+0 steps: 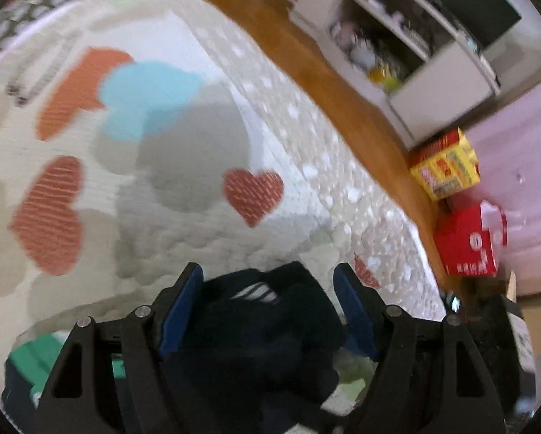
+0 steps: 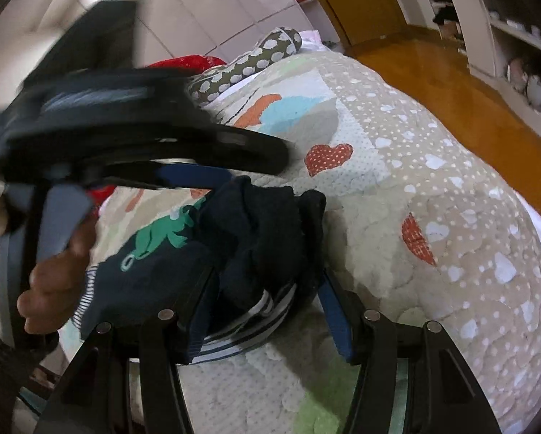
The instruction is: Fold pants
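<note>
pants (image 2: 256, 238), dark navy with a green print and a white-striped waistband, lie bunched on the bed's quilt (image 2: 433, 289), a cream and beige cover with red, orange and blue hearts. in the right wrist view the right gripper (image 2: 267, 311) has its blue-padded fingers (image 2: 337, 320) spread wide around the crumpled dark fabric and the striped band; the cloth fills much of the gap and touches the left pad, but the pads are not pressed together on it. above and to the left, blurred, the left gripper (image 2: 194, 175) reaches over the same bundle, held by the person's left hand (image 2: 53, 271). in the left wrist view the left gripper (image 1: 268, 284) also shows blue fingers (image 1: 183, 311) set wide apart, with a heap of the navy pants (image 1: 259, 329) between and below them; the fabric brushes the left pad and stands apart from the right one. a spotted olive pillow (image 2: 259, 58) lies at the far end of the bed. beyond the bed edge are the wooden floor (image 1: 306, 54), a white shelf unit (image 1: 415, 47), a yellow box (image 1: 447, 166) and a red box (image 1: 469, 242) stacked near the wall.
</note>
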Motion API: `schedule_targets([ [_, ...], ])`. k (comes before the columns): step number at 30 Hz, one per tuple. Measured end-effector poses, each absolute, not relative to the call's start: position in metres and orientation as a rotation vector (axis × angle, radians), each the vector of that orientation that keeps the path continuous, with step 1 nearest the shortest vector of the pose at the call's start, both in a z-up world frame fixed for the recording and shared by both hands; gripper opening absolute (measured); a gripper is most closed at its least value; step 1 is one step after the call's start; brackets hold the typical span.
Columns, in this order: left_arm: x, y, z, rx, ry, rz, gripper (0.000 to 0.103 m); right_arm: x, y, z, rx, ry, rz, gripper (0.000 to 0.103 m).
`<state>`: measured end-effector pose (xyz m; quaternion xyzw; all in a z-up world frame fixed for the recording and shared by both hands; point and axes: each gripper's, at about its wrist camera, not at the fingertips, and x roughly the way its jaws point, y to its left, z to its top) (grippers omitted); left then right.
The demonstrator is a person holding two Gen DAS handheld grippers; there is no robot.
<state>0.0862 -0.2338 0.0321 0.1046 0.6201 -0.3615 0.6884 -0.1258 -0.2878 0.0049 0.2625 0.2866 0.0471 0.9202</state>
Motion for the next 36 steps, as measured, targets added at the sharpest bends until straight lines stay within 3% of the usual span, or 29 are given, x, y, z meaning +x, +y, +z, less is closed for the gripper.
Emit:
schedule_targets([
  [1,0.084,-0.239,0.025,0.266,1.408,-0.804,0.066,-0.124,-0.286,0.004,0.523,0.584,0.091,0.061],
  [2,0.081,-0.242,0.023,0.301,1.394,-0.79,0.058,-0.123,-0.285,0.004,0.517,0.584,0.09,0.049],
  [3,0.077,-0.245,0.023,0.358,1.358,-0.772,0.039,-0.12,-0.284,0.004,0.518,0.586,0.098,0.036],
  [4,0.073,-0.246,0.025,0.386,1.335,-0.769,0.028,-0.116,-0.286,0.002,0.535,0.6,0.113,0.025],
  [7,0.072,-0.23,0.044,0.31,1.293,-0.789,0.023,-0.116,-0.29,0.008,0.575,0.58,0.135,0.02],
  [12,0.07,-0.169,0.082,0.069,1.19,-0.783,0.022,-0.122,-0.27,0.038,0.485,0.529,0.15,0.019],
  [17,0.064,-0.083,0.085,-0.146,1.115,-0.682,0.023,-0.113,-0.222,0.064,0.378,0.534,0.256,0.019],
  [20,0.057,-0.025,0.072,-0.271,1.128,-0.584,0.034,-0.099,-0.184,0.064,0.319,0.574,0.34,0.022],
  [22,0.051,0.007,0.066,-0.354,1.127,-0.529,0.048,-0.091,-0.16,0.057,0.291,0.619,0.402,0.034],
  [23,0.047,0.027,0.065,-0.399,1.117,-0.503,0.049,-0.086,-0.145,0.051,0.277,0.651,0.446,0.046],
  [24,0.044,0.04,0.065,-0.427,1.106,-0.483,0.05,-0.084,-0.135,0.047,0.267,0.673,0.475,0.049],
  [28,0.009,0.087,0.083,-0.467,0.995,-0.361,0.059,-0.097,-0.112,0.055,0.188,0.686,0.544,0.049],
  [32,-0.013,0.105,0.09,-0.429,0.919,-0.241,0.059,-0.119,-0.129,0.079,0.168,0.622,0.501,0.05],
  [34,-0.017,0.108,0.082,-0.426,0.922,-0.212,0.059,-0.114,-0.143,0.088,0.174,0.607,0.389,0.044],
  [35,-0.017,0.111,0.078,-0.433,0.931,-0.209,0.059,-0.106,-0.146,0.09,0.175,0.617,0.35,0.027],
  [36,-0.018,0.111,0.073,-0.445,0.948,-0.203,0.059,-0.093,-0.148,0.089,0.181,0.639,0.322,0.017],
])
